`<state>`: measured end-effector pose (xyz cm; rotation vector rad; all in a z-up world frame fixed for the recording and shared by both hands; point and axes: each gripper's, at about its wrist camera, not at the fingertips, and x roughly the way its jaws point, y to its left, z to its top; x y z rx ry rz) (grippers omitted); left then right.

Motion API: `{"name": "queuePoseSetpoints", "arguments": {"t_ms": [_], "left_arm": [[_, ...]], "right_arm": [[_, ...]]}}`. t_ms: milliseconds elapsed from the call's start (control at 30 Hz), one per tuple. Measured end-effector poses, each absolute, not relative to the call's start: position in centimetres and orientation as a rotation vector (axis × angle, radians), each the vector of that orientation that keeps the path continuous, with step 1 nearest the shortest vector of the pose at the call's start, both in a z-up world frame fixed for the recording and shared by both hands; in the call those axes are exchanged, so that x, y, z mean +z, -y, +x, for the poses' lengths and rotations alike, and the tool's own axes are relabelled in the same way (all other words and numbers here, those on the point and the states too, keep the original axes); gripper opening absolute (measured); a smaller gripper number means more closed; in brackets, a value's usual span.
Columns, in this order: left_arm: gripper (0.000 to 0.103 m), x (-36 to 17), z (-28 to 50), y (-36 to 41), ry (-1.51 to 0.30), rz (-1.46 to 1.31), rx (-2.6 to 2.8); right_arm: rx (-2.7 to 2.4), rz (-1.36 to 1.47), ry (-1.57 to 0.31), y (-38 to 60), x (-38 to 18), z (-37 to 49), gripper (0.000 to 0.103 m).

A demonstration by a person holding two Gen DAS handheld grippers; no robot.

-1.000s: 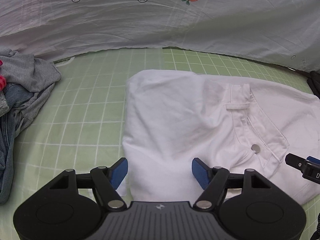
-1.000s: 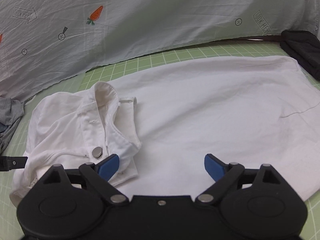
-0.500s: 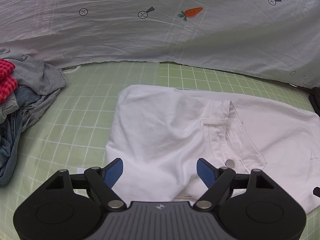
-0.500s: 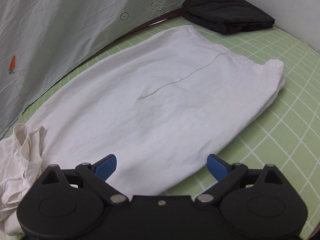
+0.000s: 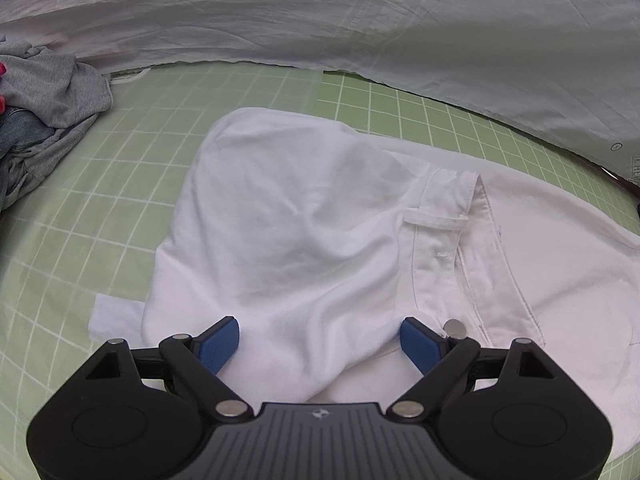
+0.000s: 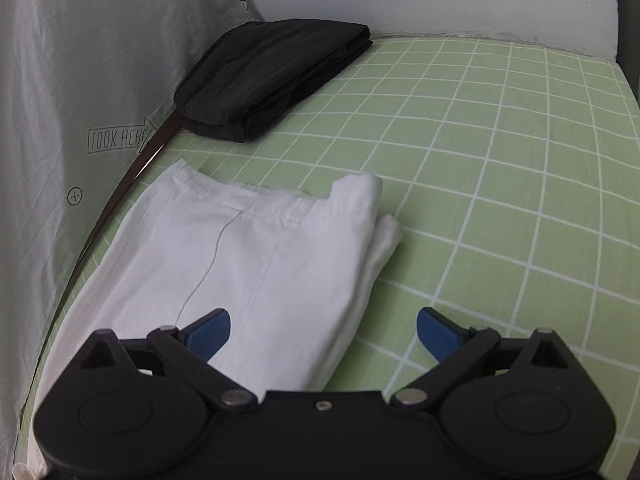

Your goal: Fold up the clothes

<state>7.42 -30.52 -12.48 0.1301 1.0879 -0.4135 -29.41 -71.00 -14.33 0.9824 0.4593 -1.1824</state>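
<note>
Surface: a light green sheet with a white grid (image 6: 500, 184), backed by a pale grey cloth printed with carrots (image 5: 360, 32) and a white wall at the far end in the right wrist view.
Trousers: white trousers (image 5: 288, 232) are laid flat on the sheet, just beside the grey cloth's lower edge.
Long axis: it is seen to run along the backdrop, waist end in the left wrist view, leg hems (image 6: 280, 208) in the right wrist view, pointing toward the white wall.
Waist end: the waistband with a belt loop (image 5: 436, 220) and a metal button (image 5: 455, 327) is folded over and rumpled.
Left gripper (image 5: 320, 344): blue pads are spread wide over the waist fabric; the jaws have just been opening, with cloth bulging between them but not pinched.
Right gripper (image 6: 323, 334): fingers are spread wide over the near edge of the legs; the jaws have just been opening, nothing gripped.
Folded black garment (image 6: 272, 76): placed beyond the hems, apart from them.
Heap of grey and denim clothes (image 5: 44, 112): left of the waist, well apart.
</note>
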Motion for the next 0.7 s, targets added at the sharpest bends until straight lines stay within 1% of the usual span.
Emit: {"name": "queuePoseSetpoints", "arguments": {"t_ms": [133,267,367,433,467,500,533,567,600,667,700], "left_arm": [[0.093,-13.2,7.9,30.7,-1.116,0.137,-0.404],[0.101,-13.9,7.9,31.5,-1.115,0.211,-0.395],[0.103,-14.6,7.9,32.3,-1.117,0.273,-0.380],[0.103,-14.7,7.9,32.4,-1.122,0.284,-0.373],[0.103,-14.8,7.9,32.5,-1.124,0.286,-0.371],[0.103,-14.8,8.0,32.4,-1.127,0.284,-0.372],[0.103,-14.9,8.0,32.4,-1.129,0.282,-0.372],[0.103,-14.9,8.0,32.3,-1.132,0.280,-0.373],[0.103,-15.0,8.1,32.3,-1.134,0.274,-0.375],[0.103,-15.0,8.1,32.2,-1.134,0.269,-0.377],[0.103,-15.0,8.1,32.2,-1.134,0.267,-0.377]], "right_arm": [[-1.169,0.948,-0.429,72.6,-14.6,-29.7,0.102],[-1.156,0.921,-0.369,73.1,-15.0,-29.8,0.102],[-1.109,0.961,-0.304,73.4,-15.2,-30.1,0.102],[-1.076,1.014,-0.255,73.6,-15.3,-30.4,0.100],[-1.063,1.044,-0.232,73.7,-15.4,-30.6,0.096],[-1.052,1.076,-0.210,73.7,-15.6,-30.8,0.086],[-1.040,1.108,-0.187,73.8,-15.9,-31.1,0.079],[-1.029,1.140,-0.165,73.9,-16.1,-31.3,0.065],[-1.017,1.172,-0.142,73.9,-16.4,-31.6,0.057],[-0.996,1.223,-0.105,74.1,-16.8,-32.0,0.054],[-0.995,1.217,-0.112,74.3,-16.8,-32.0,0.053]]}}
